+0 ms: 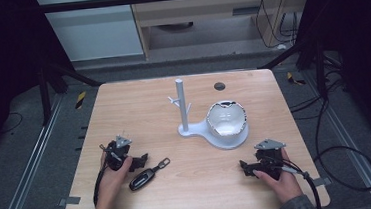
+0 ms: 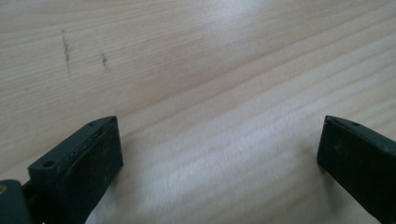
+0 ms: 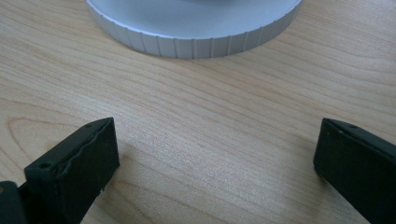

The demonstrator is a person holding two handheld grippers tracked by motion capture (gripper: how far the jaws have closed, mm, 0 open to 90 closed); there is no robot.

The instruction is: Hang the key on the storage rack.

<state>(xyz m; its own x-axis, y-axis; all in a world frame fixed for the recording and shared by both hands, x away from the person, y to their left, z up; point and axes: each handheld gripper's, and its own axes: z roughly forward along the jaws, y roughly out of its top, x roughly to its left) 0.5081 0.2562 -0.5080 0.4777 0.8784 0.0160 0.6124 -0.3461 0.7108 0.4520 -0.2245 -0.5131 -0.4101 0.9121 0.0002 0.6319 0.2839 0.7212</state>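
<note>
One car key (image 1: 142, 178) lies just right of left claw (image 1: 139, 162) (jaws apart).

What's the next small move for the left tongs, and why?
Probably slide the left tongs a little to the right and lower them over the car key. Their jaws stand wide open with nothing but bare table between them, and the key lies flat just beside them, untouched. The right tongs rest open near the grey stand.
</note>
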